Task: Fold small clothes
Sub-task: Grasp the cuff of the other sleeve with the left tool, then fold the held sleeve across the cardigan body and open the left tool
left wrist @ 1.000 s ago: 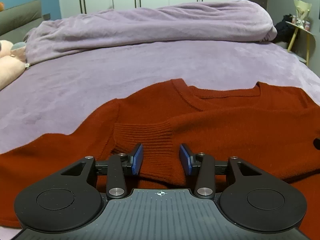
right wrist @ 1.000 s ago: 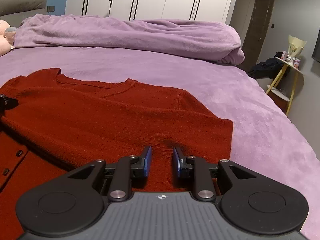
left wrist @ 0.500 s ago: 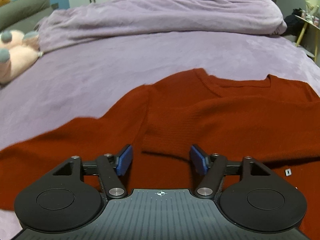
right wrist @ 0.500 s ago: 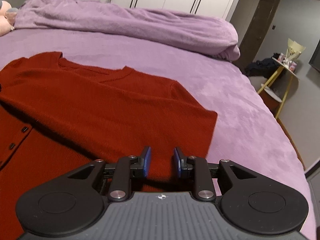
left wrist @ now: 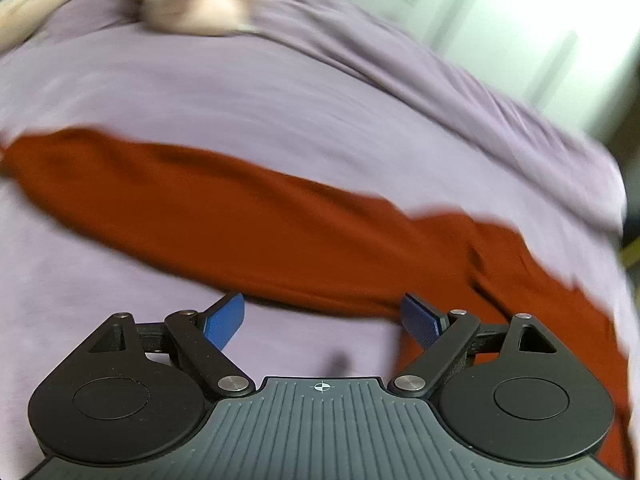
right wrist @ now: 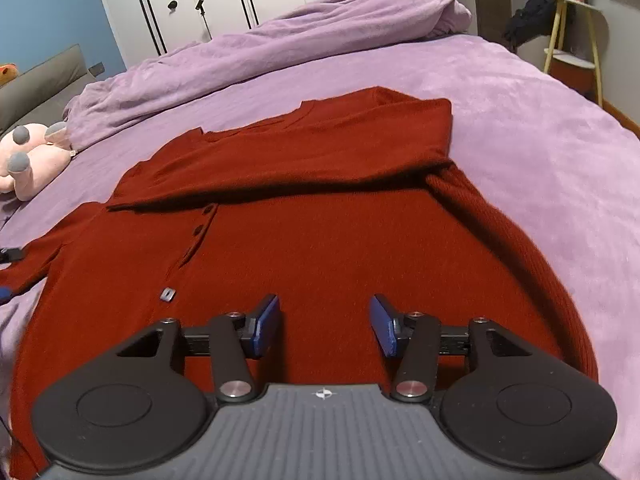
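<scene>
We have just spread both the left gripper (left wrist: 322, 318) and right gripper (right wrist: 324, 326), fingers released and empty, leaving the red cardigan (right wrist: 320, 240) mid-frame on the bed (right wrist: 540, 128), right sleeve folded.

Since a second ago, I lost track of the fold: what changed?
Both grippers let go: the left gripper released the sleeve cuff, the right gripper the folded sleeve; their fingers have just been opening, nothing between them. The red cardigan stays on the purple bed.

Rust-red cardigan (right wrist: 320, 240) on a plain lilac bedspread (right wrist: 540, 128).
</scene>
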Motion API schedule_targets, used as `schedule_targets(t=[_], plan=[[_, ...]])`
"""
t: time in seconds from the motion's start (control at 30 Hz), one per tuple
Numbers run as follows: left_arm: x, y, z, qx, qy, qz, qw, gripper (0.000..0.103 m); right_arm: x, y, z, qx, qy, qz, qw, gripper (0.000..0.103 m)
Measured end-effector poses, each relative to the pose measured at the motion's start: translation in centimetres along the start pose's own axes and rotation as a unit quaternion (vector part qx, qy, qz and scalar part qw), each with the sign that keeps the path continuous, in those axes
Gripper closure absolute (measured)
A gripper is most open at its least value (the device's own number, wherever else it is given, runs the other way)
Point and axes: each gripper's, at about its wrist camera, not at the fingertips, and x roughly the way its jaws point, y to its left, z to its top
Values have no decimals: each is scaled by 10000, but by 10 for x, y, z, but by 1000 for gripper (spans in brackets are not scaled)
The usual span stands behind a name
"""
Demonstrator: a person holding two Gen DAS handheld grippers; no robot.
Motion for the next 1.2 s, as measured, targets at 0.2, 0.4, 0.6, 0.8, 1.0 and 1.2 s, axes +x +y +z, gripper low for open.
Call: schedule_targets(t=[0.2,0.4,0.6,0.8,1.0,1.2], plan=[[-5,115,18,-1911,-291,-64,9811,35,2,3,8,98,97,-38,9999,47],[-3,163,40,-2794,-722,12,9575,36,4,14,12,149,129,25,9998,47],[12,199,47,-3599,-841,-101,9291,70,7,21,11,53,160,-30,9999,47],[8,202,50,-3398,-838,23,9367,94,6,20,11,57,146,-37,9999,47],[-24,113,75,-1528,-1252,-285,9799,94,4,13,15,139,59,2,9999,47],[-55,-52,71,446,-1264,-2037,9698,94,-4,3,18,366,-120,57,9992,47]])
